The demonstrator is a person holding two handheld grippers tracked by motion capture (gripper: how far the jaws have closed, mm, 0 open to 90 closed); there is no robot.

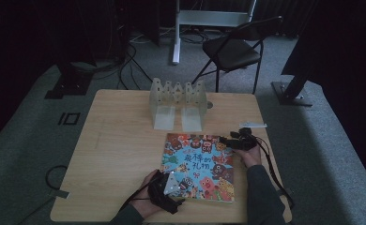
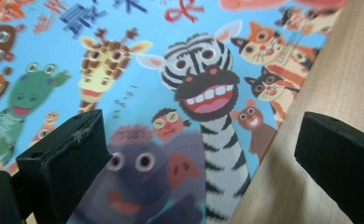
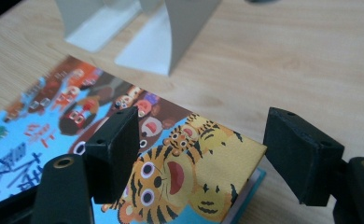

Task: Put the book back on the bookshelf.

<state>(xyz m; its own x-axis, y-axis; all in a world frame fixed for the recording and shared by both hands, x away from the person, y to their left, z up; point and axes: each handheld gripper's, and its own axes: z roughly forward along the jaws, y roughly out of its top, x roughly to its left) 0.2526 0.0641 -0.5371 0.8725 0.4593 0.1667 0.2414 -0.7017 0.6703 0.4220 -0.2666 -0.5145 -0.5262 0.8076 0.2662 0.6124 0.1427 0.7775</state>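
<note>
A picture book [image 1: 197,166] with a bright cover of cartoon animals lies flat on the wooden table [image 1: 120,140], right of the middle. My left gripper [image 1: 174,187] is at the book's near left corner. In the left gripper view it [image 2: 201,163] is open over the zebra and elephant on the cover [image 2: 161,93], with the book's edge running between the jaws. My right gripper [image 1: 227,140] is at the far right corner. In the right gripper view it [image 3: 208,154] is open astride the tiger corner of the book [image 3: 194,177], and neither jaw touches it.
A white rack [image 1: 176,101] with several upright slots stands at the back of the table, just beyond the book; its base [image 3: 171,32] is ahead of the right gripper. A small white strip [image 1: 253,125] lies near the right hand. A folding chair [image 1: 232,49] stands behind the table.
</note>
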